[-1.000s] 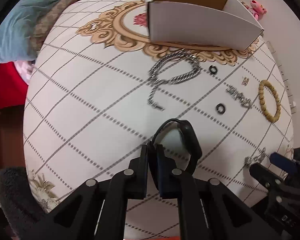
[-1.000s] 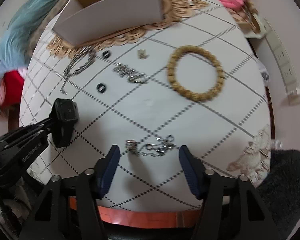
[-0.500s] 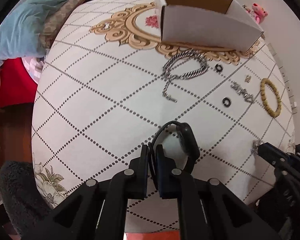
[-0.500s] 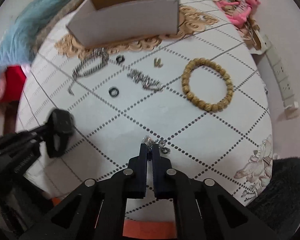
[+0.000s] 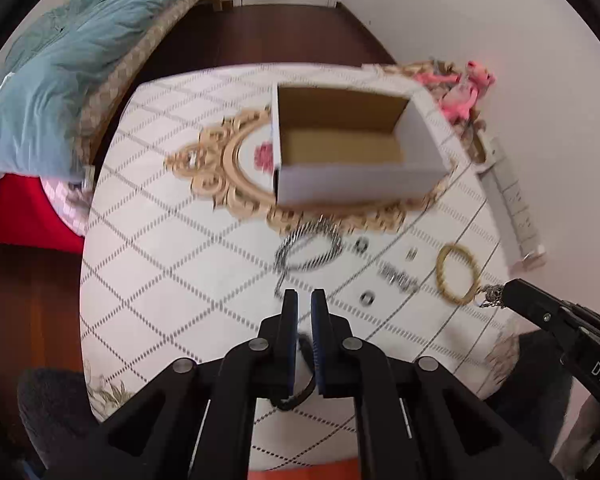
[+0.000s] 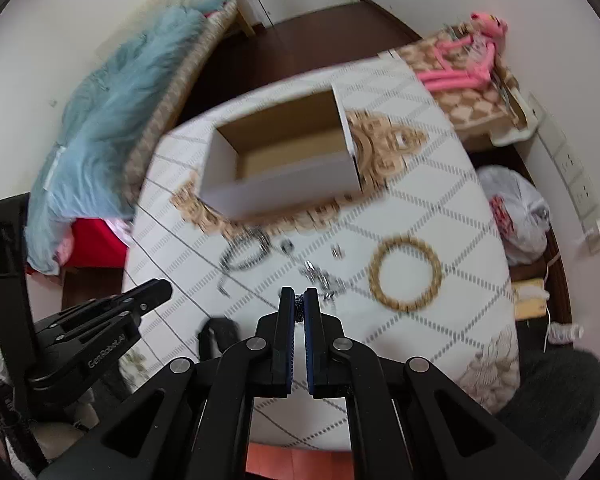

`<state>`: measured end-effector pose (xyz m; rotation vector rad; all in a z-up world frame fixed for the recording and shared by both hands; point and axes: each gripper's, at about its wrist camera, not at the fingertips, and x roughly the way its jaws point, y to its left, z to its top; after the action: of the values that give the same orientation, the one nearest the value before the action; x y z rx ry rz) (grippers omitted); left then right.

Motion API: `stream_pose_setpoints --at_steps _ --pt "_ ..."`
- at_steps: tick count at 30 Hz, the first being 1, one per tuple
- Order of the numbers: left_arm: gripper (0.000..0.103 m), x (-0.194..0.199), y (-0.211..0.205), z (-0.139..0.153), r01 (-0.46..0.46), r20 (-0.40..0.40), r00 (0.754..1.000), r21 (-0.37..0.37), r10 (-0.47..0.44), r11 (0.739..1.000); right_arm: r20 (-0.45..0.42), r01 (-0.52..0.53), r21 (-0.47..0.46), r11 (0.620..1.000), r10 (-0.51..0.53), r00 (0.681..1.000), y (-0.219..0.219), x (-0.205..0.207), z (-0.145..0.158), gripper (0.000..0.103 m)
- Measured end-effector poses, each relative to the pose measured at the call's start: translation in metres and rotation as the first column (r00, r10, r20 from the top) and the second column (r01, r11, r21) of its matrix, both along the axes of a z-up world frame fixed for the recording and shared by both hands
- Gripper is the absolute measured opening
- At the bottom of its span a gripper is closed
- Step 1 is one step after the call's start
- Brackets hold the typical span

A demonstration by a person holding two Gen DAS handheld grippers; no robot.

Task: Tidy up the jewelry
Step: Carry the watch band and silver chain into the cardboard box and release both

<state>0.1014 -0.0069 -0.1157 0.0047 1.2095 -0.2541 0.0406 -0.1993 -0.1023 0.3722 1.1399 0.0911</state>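
left claw (image 5: 304,300) pinching black band (image 5: 296,398) hanging below, right claw (image 6: 299,300) clamping silver chain (image 5: 490,295) dangling

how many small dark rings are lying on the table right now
2: one dark ring right of the big silver chain by the box; another nearer the grippers. None seem hidden.

An open white cardboard box (image 5: 360,176) sits on the patterned round surface (image 5: 160,264); nearer (rightward) lies a wooden bead bracelet (image 5: 458,273).
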Motion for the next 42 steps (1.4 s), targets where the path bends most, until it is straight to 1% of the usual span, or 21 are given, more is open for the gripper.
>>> stream_pose_setpoints --at_steps 4,6,8,9,10,12,13,14,15,18,22,24,28,29,30,31,32,34,37,39,42 --pt "0.004 0.016 0.000 0.023 -0.003 0.038 0.999 -0.034 0.005 0.999 0.047 -0.024 0.002 1.000 0.024 0.999 0.001 0.016 0.025 0.004" --pt "0.004 0.020 0.005 0.027 -0.006 0.039 0.999 -0.058 0.008 0.998 0.070 -0.036 -0.010 0.999 0.037 0.997 0.003 0.023 0.034 0.004" --pt "0.008 0.018 0.016 0.021 -0.029 0.014 0.999 -0.086 0.030 0.996 0.079 -0.044 -0.014 0.999 0.045 0.996 0.006 0.026 0.037 0.004" --pt "0.008 0.016 0.021 0.015 -0.046 -0.006 0.999 -0.097 0.045 0.994 0.079 -0.047 -0.012 0.999 0.047 0.996 0.007 0.026 0.036 0.004" --pt "0.011 0.013 0.026 0.006 -0.061 -0.041 0.998 -0.099 0.057 0.993 0.076 -0.047 -0.008 0.999 0.047 0.996 0.008 0.025 0.034 0.004" --pt "0.016 0.006 0.037 -0.020 -0.090 -0.107 0.991 -0.080 0.082 0.993 0.062 -0.045 0.003 0.999 0.045 0.997 0.010 0.022 0.027 0.004" --pt "0.028 0.002 0.040 -0.029 -0.103 -0.125 0.988 -0.064 0.094 0.993 0.050 -0.044 0.007 0.999 0.044 0.998 0.011 0.020 0.022 0.004" --pt "0.049 -0.002 0.043 -0.040 -0.113 -0.140 0.984 -0.045 0.106 0.993 0.042 -0.044 0.008 0.999 0.043 0.998 0.012 0.018 0.018 0.004" --pt "0.055 -0.006 0.047 -0.053 -0.124 -0.159 0.980 -0.029 0.118 0.992 0.030 -0.042 0.007 0.999 0.042 0.999 0.013 0.014 0.012 0.004" --pt "0.056 -0.018 0.051 -0.078 -0.144 -0.194 0.971 -0.008 0.140 0.990 -0.006 -0.030 0.014 0.999 0.030 1.000 0.014 0.004 -0.004 0.004" --pt "0.056 -0.025 0.047 -0.098 -0.136 -0.214 0.967 0.025 0.138 0.990 -0.032 -0.014 0.007 1.000 0.014 0.999 0.013 -0.008 -0.018 0.004" --pt "0.056 -0.027 0.042 -0.104 -0.119 -0.206 0.971 0.044 0.125 0.992 -0.040 -0.010 0.001 1.000 0.010 0.999 0.012 -0.013 -0.023 0.004" --pt "0.055 -0.031 0.025 -0.110 -0.063 -0.186 0.980 0.070 0.075 0.996 -0.052 0.003 -0.014 1.000 -0.004 0.999 0.009 -0.016 -0.030 0.004" --pt "0.052 -0.031 0.021 -0.112 -0.050 -0.177 0.982 0.079 0.063 0.996 -0.055 0.006 -0.016 1.000 -0.007 0.998 0.008 -0.016 -0.030 0.004" --pt "0.045 -0.033 0.017 -0.111 -0.030 -0.147 0.988 0.093 0.044 0.995 -0.058 0.010 -0.018 1.000 -0.011 0.998 0.007 -0.016 -0.032 0.004" --pt "0.023 -0.034 0.015 -0.110 -0.019 -0.129 0.991 0.111 0.034 0.994 -0.060 0.013 -0.017 1.000 -0.014 0.998 0.006 -0.017 -0.033 0.004" --pt "0.006 -0.035 0.013 -0.109 -0.009 -0.120 0.992 0.128 0.025 0.992 -0.061 0.015 -0.016 1.000 -0.016 0.998 0.005 -0.016 -0.033 0.004" --pt "0.004 -0.033 0.012 -0.109 -0.004 -0.129 0.991 0.110 0.018 0.994 -0.059 0.017 -0.010 1.000 -0.018 0.998 0.003 -0.016 -0.032 0.004" --pt "0.004 -0.032 0.012 -0.099 -0.004 -0.110 0.994 0.090 0.014 0.996 -0.047 0.015 -0.001 1.000 -0.015 0.999 0.003 -0.013 -0.025 0.004" --pt "0.003 -0.029 0.013 -0.085 -0.009 -0.103 0.995 0.054 0.015 0.999 -0.029 0.013 0.015 1.000 -0.012 1.000 0.002 -0.010 -0.017 0.004" --pt "0.003 -0.025 0.011 -0.053 -0.005 -0.055 0.998 0.005 0.005 1.000 -0.001 0.006 0.052 0.999 -0.006 1.000 -0.001 -0.001 -0.003 0.004"
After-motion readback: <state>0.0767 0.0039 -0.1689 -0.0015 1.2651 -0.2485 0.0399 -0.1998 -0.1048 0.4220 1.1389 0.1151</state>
